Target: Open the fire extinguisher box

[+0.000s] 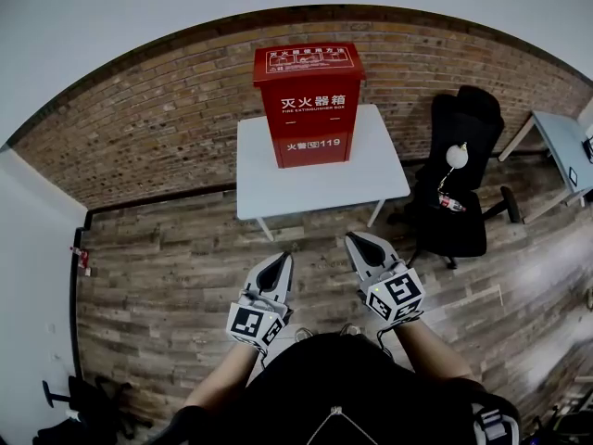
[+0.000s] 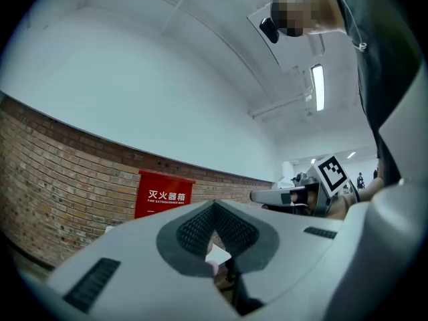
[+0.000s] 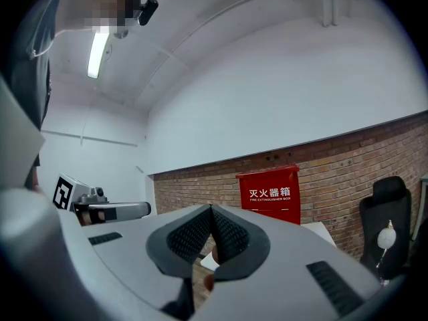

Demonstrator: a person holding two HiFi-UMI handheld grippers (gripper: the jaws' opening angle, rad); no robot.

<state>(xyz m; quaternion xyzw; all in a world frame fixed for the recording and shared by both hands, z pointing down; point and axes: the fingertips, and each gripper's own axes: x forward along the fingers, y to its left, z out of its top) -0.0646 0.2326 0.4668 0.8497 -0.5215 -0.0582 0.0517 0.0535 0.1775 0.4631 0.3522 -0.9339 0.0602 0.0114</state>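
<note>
A red fire extinguisher box (image 1: 309, 104) with white lettering stands upright and closed on a white table (image 1: 371, 170) against the brick wall. It shows as well in the left gripper view (image 2: 164, 194) and the right gripper view (image 3: 269, 194). My left gripper (image 1: 281, 262) is held low near my body, well short of the table, jaws shut with nothing between them. My right gripper (image 1: 357, 243) is beside it, also shut and empty. Both point toward the box. In each gripper view the pads (image 2: 214, 229) (image 3: 210, 233) meet at the tips.
A black office chair (image 1: 459, 188) with a small white object on it stands right of the table. A light desk (image 1: 565, 146) is at the far right. Wooden floor (image 1: 167, 276) lies between me and the table. A black stand base (image 1: 65, 399) sits at lower left.
</note>
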